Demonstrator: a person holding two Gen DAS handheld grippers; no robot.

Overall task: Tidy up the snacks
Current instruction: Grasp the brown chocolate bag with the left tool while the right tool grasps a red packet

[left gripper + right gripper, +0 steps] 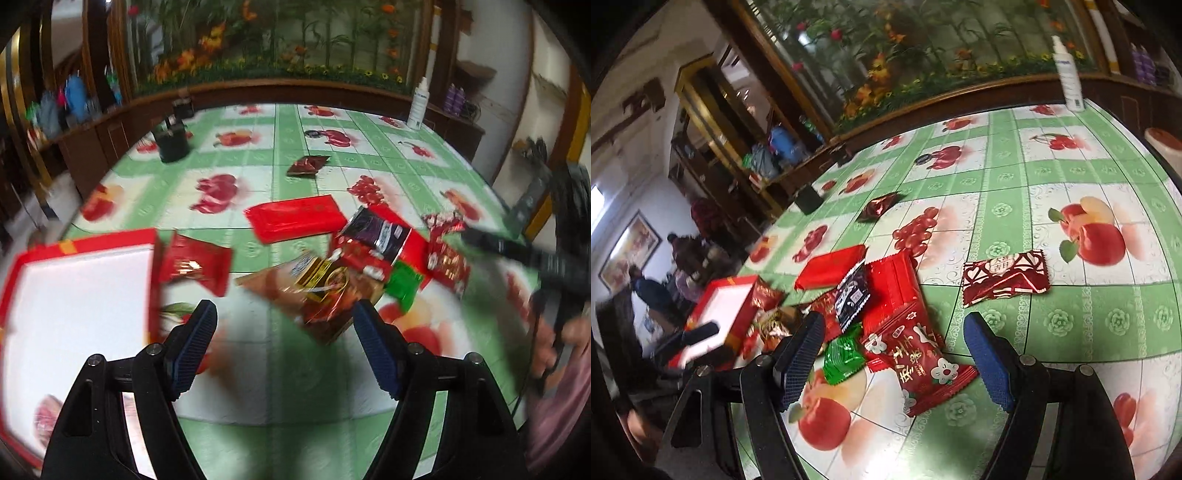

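Note:
A pile of snack packets lies on the fruit-print tablecloth: a brown-gold packet (325, 295), a black packet (376, 230), a green packet (404, 286) and several red ones. A flat red packet (297, 218) lies behind them. A red box with a white inside (81, 295) sits at the left, a red packet (195, 266) leaning at its rim. My left gripper (284, 321) is open and empty just before the pile. My right gripper (894, 332) is open above a red flowered packet (919, 365), beside the green packet (844, 354). The red box (720, 314) shows at the left.
A dark red packet (308, 165) lies alone further back, and a red-white packet (1004, 280) to the right. A black pot (171, 142) and a white spray bottle (419, 107) stand near the table's far edge. A wooden cabinet runs behind the table.

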